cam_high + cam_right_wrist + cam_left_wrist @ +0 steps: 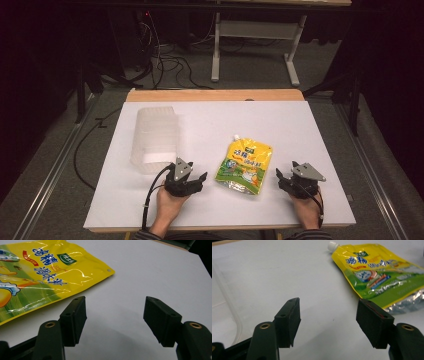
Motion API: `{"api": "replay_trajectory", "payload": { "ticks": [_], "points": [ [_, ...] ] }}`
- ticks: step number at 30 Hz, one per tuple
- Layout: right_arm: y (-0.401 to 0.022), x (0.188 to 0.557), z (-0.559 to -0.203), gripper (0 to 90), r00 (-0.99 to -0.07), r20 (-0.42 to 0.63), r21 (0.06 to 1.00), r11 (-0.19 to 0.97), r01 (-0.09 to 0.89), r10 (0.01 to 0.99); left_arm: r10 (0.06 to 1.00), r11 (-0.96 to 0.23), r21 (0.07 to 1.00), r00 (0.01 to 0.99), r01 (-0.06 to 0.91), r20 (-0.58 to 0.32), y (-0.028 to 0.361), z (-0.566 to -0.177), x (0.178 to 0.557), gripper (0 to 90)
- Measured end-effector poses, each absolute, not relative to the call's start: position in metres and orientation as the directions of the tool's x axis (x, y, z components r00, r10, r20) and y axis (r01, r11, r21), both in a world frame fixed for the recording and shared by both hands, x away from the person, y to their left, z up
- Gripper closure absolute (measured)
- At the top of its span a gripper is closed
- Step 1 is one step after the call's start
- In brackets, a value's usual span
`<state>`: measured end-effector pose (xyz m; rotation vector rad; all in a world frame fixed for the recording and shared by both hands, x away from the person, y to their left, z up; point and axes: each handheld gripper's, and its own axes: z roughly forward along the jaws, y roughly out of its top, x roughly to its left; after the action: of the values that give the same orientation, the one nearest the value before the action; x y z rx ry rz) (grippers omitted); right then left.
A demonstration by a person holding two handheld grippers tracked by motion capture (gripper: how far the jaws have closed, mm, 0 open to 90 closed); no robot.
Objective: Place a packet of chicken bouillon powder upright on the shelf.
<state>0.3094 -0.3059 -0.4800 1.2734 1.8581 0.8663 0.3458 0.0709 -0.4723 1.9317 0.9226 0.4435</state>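
Approach step, as I read it — both grippers sit low in the high view, flanking the yellow spouted pouch [244, 165] lying flat at centre-right of the tabletop [300, 125]. Left gripper [189, 181] jaws apart, empty; right gripper [290, 180] jaws apart, empty. Next move calls for closing in on the glossy, crinkled pouch — clear plastic container [155, 140] waits upper left.

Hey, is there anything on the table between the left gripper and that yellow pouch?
Nothing visible. The left gripper sits just left of the yellow pouch, jaws open and empty, with bare white table between them. The clear plastic container lies on its other side.
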Motion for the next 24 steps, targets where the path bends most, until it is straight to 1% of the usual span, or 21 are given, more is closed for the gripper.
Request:
{"api": "replay_trajectory", "payload": {
  "ticks": [3,8,11,13,18,23,24],
  "points": [
    [-0.307,0.309,-0.48,35.4,-0.257,-0.171,0.84,0.277,0.467,0.951,0.75,-0.313,0.857,0.66,0.41,-0.041,0.065,-0.467,0.348,36.0],
    [-0.307,0.309,-0.48,35.3,-0.257,-0.172,0.838,0.278,0.47,0.951,0.728,-0.319,0.86,0.684,0.398,-0.046,0.058,-0.462,0.352,35.6],
    [-0.307,0.309,-0.48,35.4,-0.255,-0.171,0.84,0.276,0.467,0.952,0.709,-0.338,0.849,0.703,0.406,-0.054,0.052,-0.459,0.358,39.2],
    [-0.307,0.309,-0.48,35.5,-0.253,-0.169,0.837,0.274,0.474,0.953,0.693,-0.367,0.838,0.72,0.405,-0.044,0.045,-0.456,0.363,40.1],
    [-0.307,0.309,-0.48,35.4,-0.258,-0.177,0.835,0.283,0.472,0.95,0.677,-0.377,0.841,0.735,0.389,-0.036,0.034,-0.45,0.37,39.7],
    [-0.307,0.309,-0.48,35.4,-0.254,-0.172,0.84,0.277,0.467,0.952,0.671,-0.4,0.813,0.739,0.423,-0.054,0.026,-0.448,0.38,37.3],
    [-0.307,0.309,-0.48,35.4,-0.252,-0.172,0.839,0.275,0.469,0.952,0.673,-0.395,0.808,0.737,0.437,-0.07,0.024,-0.446,0.384,37.3]
  ]
}}
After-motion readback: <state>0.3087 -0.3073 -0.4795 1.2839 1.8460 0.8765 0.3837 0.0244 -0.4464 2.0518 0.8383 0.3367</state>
